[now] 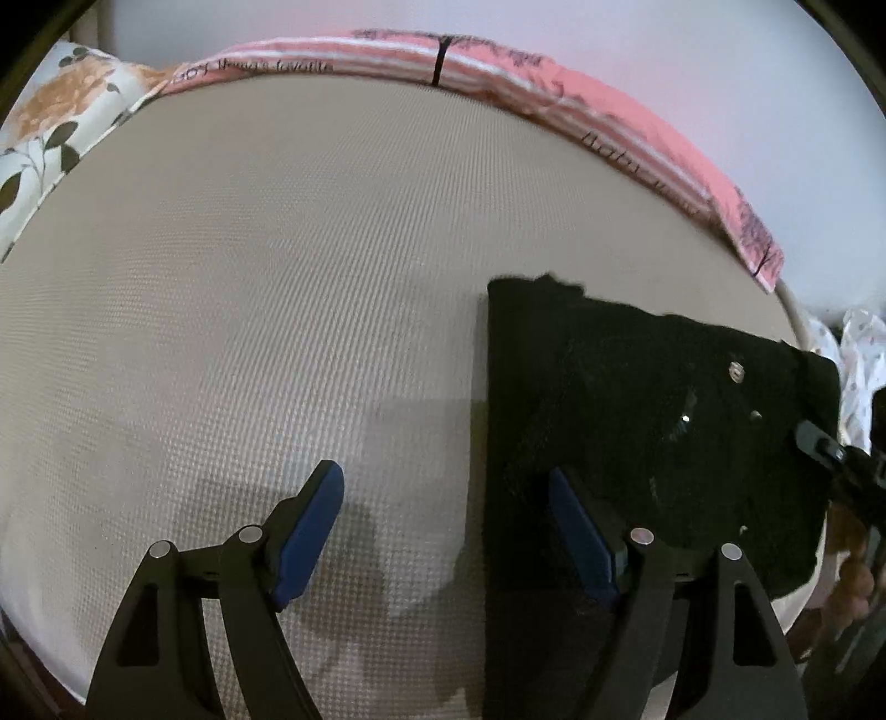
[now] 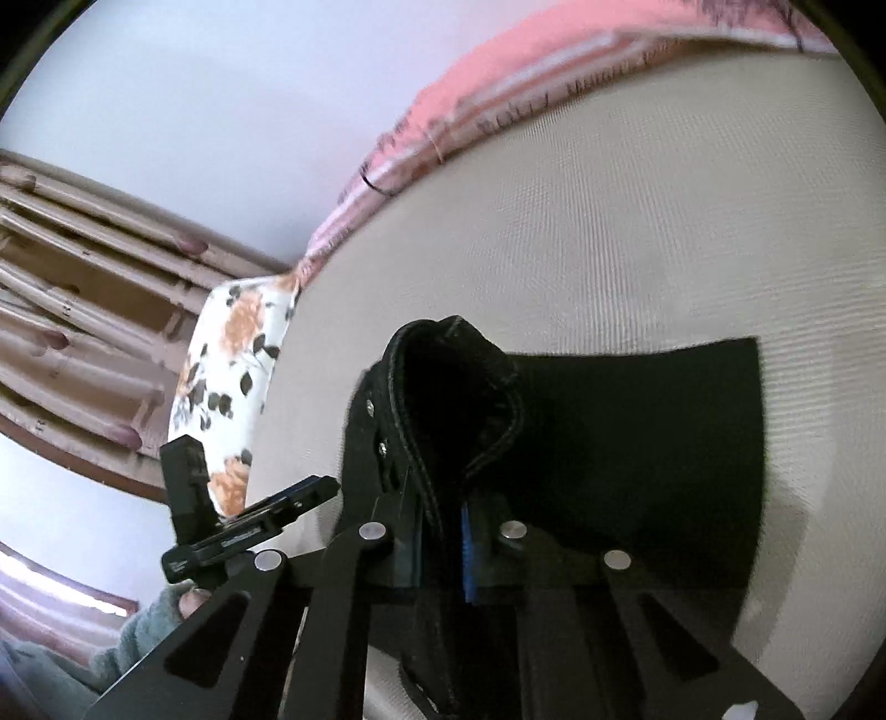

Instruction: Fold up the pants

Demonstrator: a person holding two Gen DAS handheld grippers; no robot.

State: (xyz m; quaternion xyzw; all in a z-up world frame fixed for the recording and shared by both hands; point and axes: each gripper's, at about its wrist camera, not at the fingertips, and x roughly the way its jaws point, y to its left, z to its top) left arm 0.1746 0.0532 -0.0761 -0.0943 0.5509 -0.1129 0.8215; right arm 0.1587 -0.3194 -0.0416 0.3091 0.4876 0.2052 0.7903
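A beige mattress with a fine waffle-weave cover (image 1: 266, 266) fills most of both views, set against a plain pale wall (image 1: 692, 50). A pink printed sheet with dark tree motifs and script (image 1: 498, 61) lines its far edge from 11 to 2 o'clock in the left wrist view, and a white pillow with orange flowers and dark leaves (image 1: 50, 122) sits at 10 o'clock. In the right wrist view, slatted wooden furniture (image 2: 83, 310) shows at 9 o'clock, blurred and hard to identify.

The folded black denim pants (image 1: 637, 399) lie on the mattress at 3 to 5 o'clock of the left view, their metal rivets glinting. Their right edge is cut off by the lens rim.

The left gripper (image 1: 446, 526), black with blue pads, stands open over the mattress, with one finger above the pants' edge. The right gripper (image 2: 440, 548) is clamped on the pants' stitched waistband, which rises in a thick bunch.
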